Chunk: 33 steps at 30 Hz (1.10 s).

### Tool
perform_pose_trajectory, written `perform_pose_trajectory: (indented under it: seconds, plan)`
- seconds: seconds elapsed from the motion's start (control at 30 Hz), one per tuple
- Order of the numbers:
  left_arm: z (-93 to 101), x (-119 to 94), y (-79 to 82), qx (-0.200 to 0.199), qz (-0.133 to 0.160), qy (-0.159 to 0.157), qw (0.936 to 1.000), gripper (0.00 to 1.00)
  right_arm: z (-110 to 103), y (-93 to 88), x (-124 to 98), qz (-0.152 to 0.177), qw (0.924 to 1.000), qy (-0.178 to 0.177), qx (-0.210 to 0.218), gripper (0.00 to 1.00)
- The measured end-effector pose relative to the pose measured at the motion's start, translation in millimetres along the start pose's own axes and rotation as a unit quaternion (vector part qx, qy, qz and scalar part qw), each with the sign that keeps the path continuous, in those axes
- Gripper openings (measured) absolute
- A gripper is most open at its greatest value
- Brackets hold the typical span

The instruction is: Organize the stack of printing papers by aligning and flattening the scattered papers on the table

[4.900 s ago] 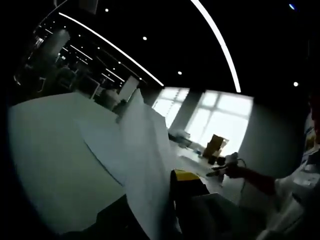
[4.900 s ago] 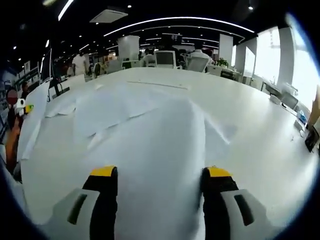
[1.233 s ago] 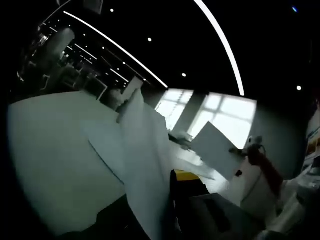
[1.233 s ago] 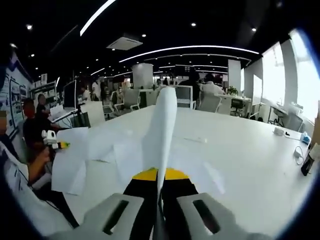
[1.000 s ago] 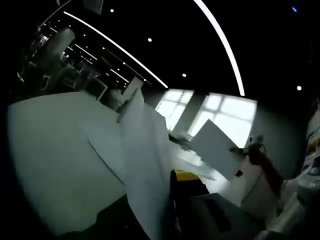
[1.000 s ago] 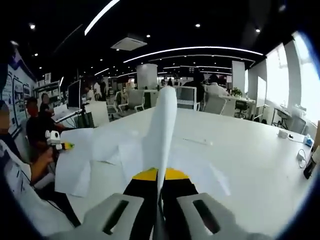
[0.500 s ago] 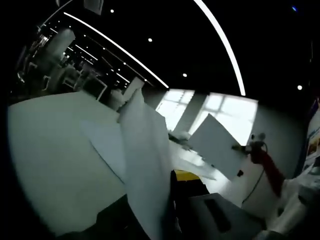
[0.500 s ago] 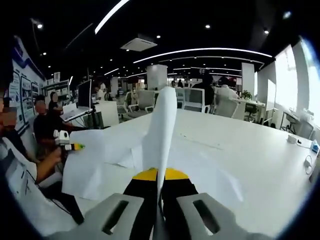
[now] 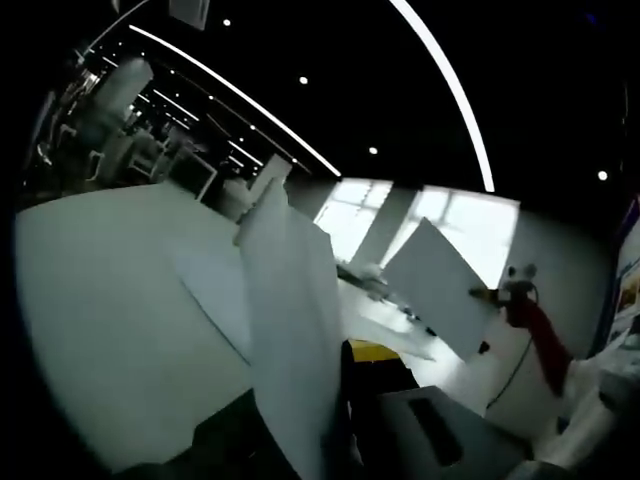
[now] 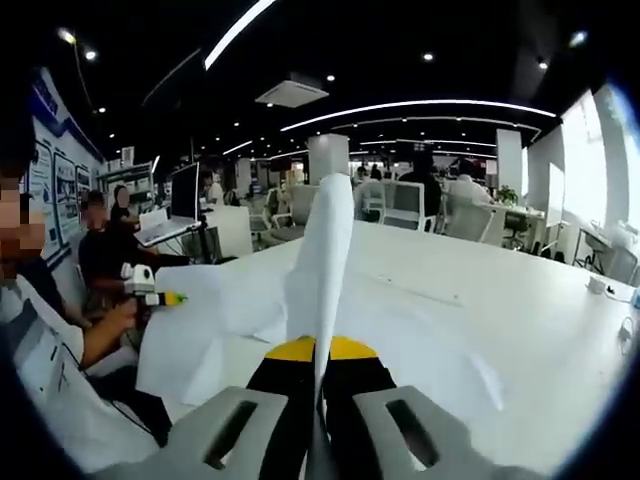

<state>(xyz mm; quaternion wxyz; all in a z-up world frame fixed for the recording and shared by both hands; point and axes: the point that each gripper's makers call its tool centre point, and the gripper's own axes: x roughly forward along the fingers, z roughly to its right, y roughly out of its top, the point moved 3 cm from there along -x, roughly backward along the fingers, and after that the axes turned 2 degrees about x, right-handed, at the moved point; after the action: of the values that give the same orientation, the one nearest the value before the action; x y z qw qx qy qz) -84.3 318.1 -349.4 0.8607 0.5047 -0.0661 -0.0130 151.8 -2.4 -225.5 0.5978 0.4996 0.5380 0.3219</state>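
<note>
Two grippers raised above the white table [image 10: 520, 300], right gripper [image 10: 318, 352] clamped on an upright sheet [image 10: 325, 260], left gripper [image 9: 335, 370] pinching another sheet [image 9: 285, 310], scattered papers [image 10: 250, 300] lying below.

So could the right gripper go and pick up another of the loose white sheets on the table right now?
Probably not: the right gripper is already shut on a white paper sheet held upright above the loose white sheets on the white table.

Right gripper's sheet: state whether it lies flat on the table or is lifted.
Lifted. The right gripper is shut on the sheet, which stands edge-on above the white table.
</note>
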Motion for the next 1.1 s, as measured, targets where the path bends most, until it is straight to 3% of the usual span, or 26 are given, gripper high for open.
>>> perform_pose_trajectory:
  seconds: [1.1]
  plan:
    - [-2.6, -0.1, -0.3, -0.002, 0.003, 0.012, 0.9999, 0.06, -39.5, 6.3, 38.7, 0.003, 0.9982, 0.060, -0.005, 0.00]
